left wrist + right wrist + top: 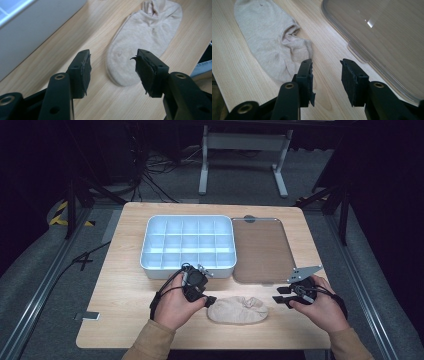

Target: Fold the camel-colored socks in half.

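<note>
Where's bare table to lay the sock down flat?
Free: the wood left of the compartment box, and the front-left corner of the table. Crowded: the front middle, where the sock lies between the left tool and right tool, below the clear lid.

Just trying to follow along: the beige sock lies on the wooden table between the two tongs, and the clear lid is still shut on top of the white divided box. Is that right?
Not quite. The clear lid is off: in the high view it lies flat on the table beside the white divided box, whose compartments stand open. The rest holds: the beige sock lies between the left tongs and the right tongs.
</note>
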A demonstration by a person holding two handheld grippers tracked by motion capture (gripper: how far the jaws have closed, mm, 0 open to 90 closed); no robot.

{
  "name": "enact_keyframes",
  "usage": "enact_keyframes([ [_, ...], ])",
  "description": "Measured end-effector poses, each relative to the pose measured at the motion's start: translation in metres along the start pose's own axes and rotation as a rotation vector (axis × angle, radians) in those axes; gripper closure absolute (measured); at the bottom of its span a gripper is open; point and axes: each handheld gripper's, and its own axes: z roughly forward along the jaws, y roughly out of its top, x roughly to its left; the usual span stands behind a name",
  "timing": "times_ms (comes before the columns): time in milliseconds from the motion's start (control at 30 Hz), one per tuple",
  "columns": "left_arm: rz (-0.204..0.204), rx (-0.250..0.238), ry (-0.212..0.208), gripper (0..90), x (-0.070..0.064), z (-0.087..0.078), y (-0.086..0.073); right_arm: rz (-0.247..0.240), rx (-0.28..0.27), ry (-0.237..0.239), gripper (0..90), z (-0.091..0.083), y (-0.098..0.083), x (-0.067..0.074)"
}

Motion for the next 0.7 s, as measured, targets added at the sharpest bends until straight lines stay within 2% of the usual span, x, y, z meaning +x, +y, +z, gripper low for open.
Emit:
enact_keyframes([
  [33,0.005,0.001,-0.001,46.8,0.000,0.002,0.000,0.000,0.000,0.000,61.4,0.000,0.000,0.000],
  [100,0.028,0.023,0.044,47.5,-0.002,0.010,0.001,-0.005,-0.003,-0.002,61.3,0.000,0.000,0.000],
  [133,0.028,0.023,0.044,47.1,-0.002,0.010,0.001,-0.005,-0.003,-0.002,61.3,0.000,0.000,0.000],
  [167,0.053,0.051,0.080,47.1,-0.003,0.015,0.001,-0.006,-0.004,-0.003,61.1,0.000,0.000,0.000],
  [233,0.072,0.070,0.107,46.5,-0.004,0.021,0.001,-0.004,-0.009,-0.004,60.0,0.000,0.000,0.001],
  [333,0.034,0.085,0.074,47.3,-0.004,0.026,0.000,-0.005,-0.017,-0.005,59.2,0.001,0.001,0.001],
  [467,0.026,0.085,0.044,48.9,-0.002,0.028,-0.001,-0.007,-0.016,0.000,58.8,0.002,0.001,0.002],
  [533,-0.009,0.084,0.003,49.4,0.000,0.031,-0.002,-0.010,-0.013,-0.004,58.7,0.003,0.001,0.003],
  [600,-0.035,0.075,-0.022,50.2,0.002,0.033,-0.003,-0.011,-0.008,0.001,58.7,0.005,0.001,0.004],
  [700,-0.051,0.082,-0.017,50.9,0.002,0.036,-0.004,-0.013,-0.007,0.003,58.6,0.006,0.001,0.004],
])
